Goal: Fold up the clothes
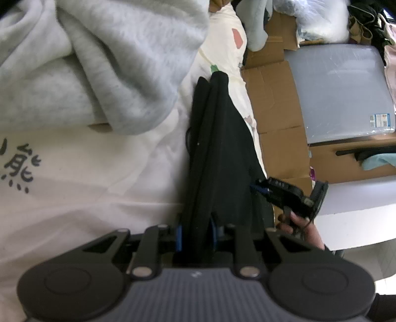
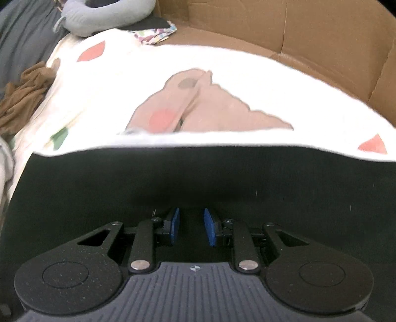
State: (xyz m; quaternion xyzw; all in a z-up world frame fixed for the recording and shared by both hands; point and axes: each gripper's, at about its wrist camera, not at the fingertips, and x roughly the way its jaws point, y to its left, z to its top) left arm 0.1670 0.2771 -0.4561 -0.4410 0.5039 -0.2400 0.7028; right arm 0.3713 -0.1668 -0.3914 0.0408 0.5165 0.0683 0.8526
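Left wrist view, left claw (image 1: 196,234): clenched on a bunched fold of the black garment (image 1: 217,148), which runs straight ahead from between the blue pads (image 1: 179,237).
Left wrist view, right claw (image 1: 258,188): seen only here from outside, to the right of the left claw, gripped by a hand (image 1: 300,223) at the garment's right edge; its jaws cannot be read from this side.
Left wrist view, surroundings: white printed top (image 1: 74,185) to the left, grey sweatshirt (image 1: 111,62) ahead-left, flattened cardboard (image 1: 277,104) and a grey plastic-wrapped pad (image 1: 341,91) to the right.
Right wrist view, right claw (image 2: 190,228): blue pads apart with a gap showing, the black garment (image 2: 198,173) spread flat beneath and around them; no pinch is visible.
Right wrist view, only here: patterned white bedsheet (image 2: 222,74) beyond the garment, neck pillow (image 2: 99,14) far ahead-left, brown tights (image 2: 22,99) to the left.
Hard to make out: the far edges are blurred; the garment's type is unclear.
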